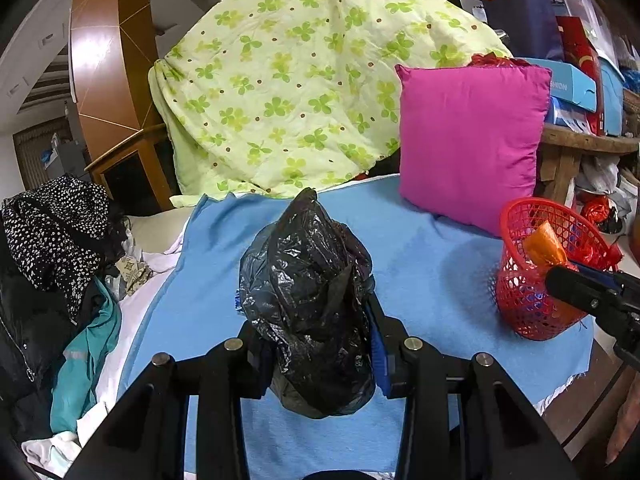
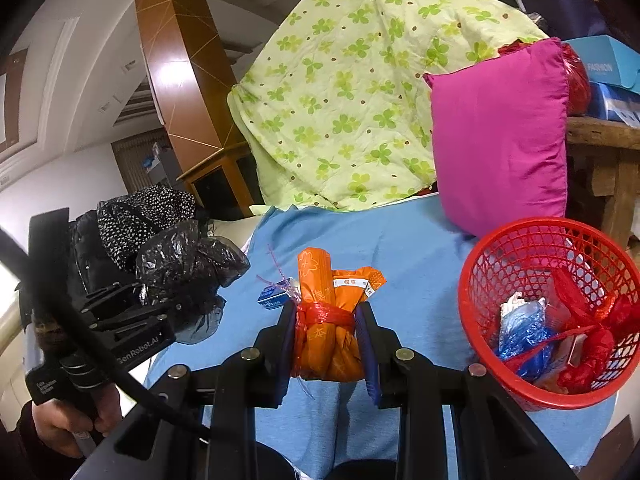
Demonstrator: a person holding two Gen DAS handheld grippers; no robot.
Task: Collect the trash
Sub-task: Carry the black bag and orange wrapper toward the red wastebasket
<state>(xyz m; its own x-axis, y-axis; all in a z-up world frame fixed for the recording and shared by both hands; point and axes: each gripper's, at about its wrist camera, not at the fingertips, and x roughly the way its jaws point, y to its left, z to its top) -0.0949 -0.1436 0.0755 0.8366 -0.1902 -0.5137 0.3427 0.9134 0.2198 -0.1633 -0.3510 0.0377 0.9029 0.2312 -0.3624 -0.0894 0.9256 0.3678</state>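
A crumpled black plastic bag [image 1: 304, 264] sits between the fingers of my left gripper [image 1: 320, 352], which is shut on it above the blue blanket [image 1: 420, 248]. My right gripper [image 2: 326, 320] is shut on an orange wrapper bundle [image 2: 320, 280] tied with red plastic. A small blue-and-white scrap [image 2: 274, 296] hangs by a pink string at its left. A red mesh basket [image 2: 480, 264] stands to the right of the bundle, holding blue and red plastic trash. The left gripper [image 2: 160, 300] with the black bag [image 2: 188, 256] also shows at the left of the right wrist view.
A pink cushion [image 1: 472, 140] leans behind the basket, with a green clover quilt [image 1: 300, 80] draped behind the blanket. Dark clothes [image 1: 52, 240] are piled at the left. A wooden table [image 1: 592, 144] with boxes stands at the right. A hand [image 2: 68, 420] holds the left gripper's handle.
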